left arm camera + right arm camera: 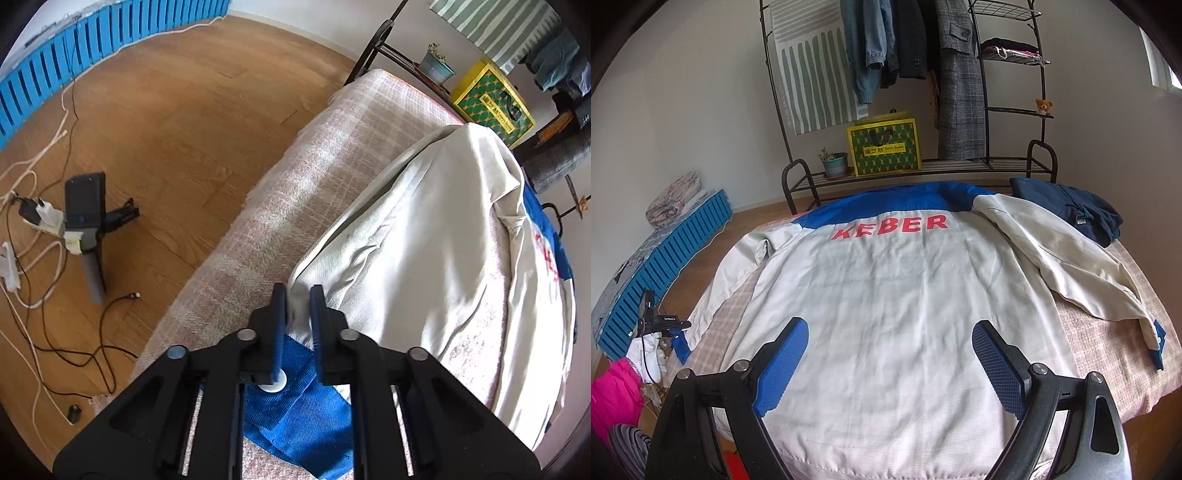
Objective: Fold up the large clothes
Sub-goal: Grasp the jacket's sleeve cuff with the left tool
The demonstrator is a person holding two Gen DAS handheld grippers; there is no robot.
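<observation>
The left hand-held gripper (298,291) is pressed nearly together, pinching the edge of the jacket's left sleeve (388,236) right above its blue cuff (306,406), which has a white snap on it. The right hand-held gripper (890,332) is spread wide, hovering over the lower back of the jacket (886,302) with nothing between its blue pads.

The jacket itself is a big cream-white thing with a blue yoke across the shoulders and "KEBER" in red letters below that. It's lying back side up, spread flat, both sleeves out to the sides, each ending in a blue cuff. A bit wrinkled.

It sits on a desk (295,155) covered with a pinkish checked cloth. At the far right corner there's a folded dark blue garment (1071,210). Behind is a black metal rack (923,166) with hanging coats, a yellow-green box (884,151), a small potted plant (834,162) and a tiny teddy bear (1041,106). Wooden floor (166,110), with cables and a blue slatted pallet (92,48) along the wall.
</observation>
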